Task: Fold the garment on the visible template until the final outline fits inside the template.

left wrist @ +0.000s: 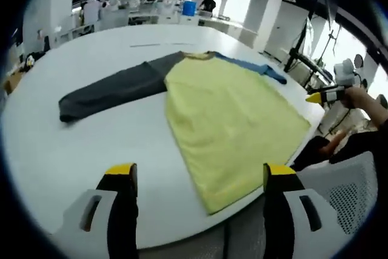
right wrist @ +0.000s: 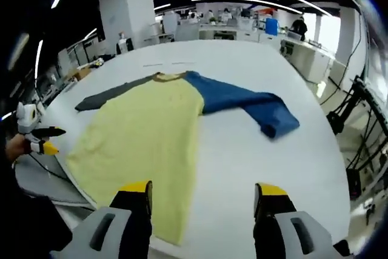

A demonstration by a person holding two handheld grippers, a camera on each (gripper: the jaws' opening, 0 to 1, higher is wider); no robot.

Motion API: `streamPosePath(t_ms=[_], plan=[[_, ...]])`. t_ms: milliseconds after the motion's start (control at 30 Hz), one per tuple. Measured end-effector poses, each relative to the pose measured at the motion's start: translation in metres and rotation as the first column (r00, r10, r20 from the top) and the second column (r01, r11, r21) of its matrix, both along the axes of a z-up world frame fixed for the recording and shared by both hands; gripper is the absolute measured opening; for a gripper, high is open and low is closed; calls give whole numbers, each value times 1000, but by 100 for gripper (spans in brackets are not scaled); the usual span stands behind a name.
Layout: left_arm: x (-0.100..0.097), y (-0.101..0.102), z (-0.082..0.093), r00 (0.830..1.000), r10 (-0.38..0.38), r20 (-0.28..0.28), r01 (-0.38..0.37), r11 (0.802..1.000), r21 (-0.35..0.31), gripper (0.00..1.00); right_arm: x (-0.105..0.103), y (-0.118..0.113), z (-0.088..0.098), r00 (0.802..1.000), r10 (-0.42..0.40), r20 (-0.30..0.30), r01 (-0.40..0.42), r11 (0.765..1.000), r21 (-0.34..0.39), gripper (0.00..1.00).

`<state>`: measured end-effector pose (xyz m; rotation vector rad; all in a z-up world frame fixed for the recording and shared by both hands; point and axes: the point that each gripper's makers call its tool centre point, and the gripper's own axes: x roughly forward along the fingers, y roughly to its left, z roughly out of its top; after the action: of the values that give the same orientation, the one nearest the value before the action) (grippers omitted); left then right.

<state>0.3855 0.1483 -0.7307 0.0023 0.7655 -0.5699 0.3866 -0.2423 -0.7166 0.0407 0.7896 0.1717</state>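
The black, yellow-tipped left gripper (left wrist: 200, 177) was held with jaws wide apart, gripping nothing. The matching black, yellow-tipped right gripper (right wrist: 204, 197) was likewise spread and empty.

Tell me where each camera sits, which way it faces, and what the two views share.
Left gripper view: rides the left hand-held gripper, facing across the white table at the shirt's grey sleeve; a hand shows at right.
Right gripper view: rides the right hand-held gripper, facing the blue sleeve; a hand shows at left.
Shared: the shirt's yellow body, spread flat, and the table.
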Motion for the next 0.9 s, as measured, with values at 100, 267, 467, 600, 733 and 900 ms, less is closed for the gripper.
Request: streamPosePath(t_ms=[100,267,467,600,733,900], plan=[[4,-2,4,1000,-4,19,4,1000,-6,87,13,-10,5,998,-63,32,62,997,38,63],[9,-4,7,999,-25,46,25,1000,11,92,30,-25,7,995,-88,49,87,996,34,58],[12,-10,15,998,-33,61,34,999,-17,96,47,-41,5,993,-100,63,100,995,4,53],[14,-15,18,997,-41,66,43,999,-25,99,62,-48,3,985,-156,76,149,985,88,47],[16,-19,22,996,-51,74,53,998,-24,99,71,-62,-5,980,-186,65,182,981,64,44],[19,-21,26,995,-58,83,60,998,-22,99,85,-80,-15,971,-231,65,229,973,35,33]])
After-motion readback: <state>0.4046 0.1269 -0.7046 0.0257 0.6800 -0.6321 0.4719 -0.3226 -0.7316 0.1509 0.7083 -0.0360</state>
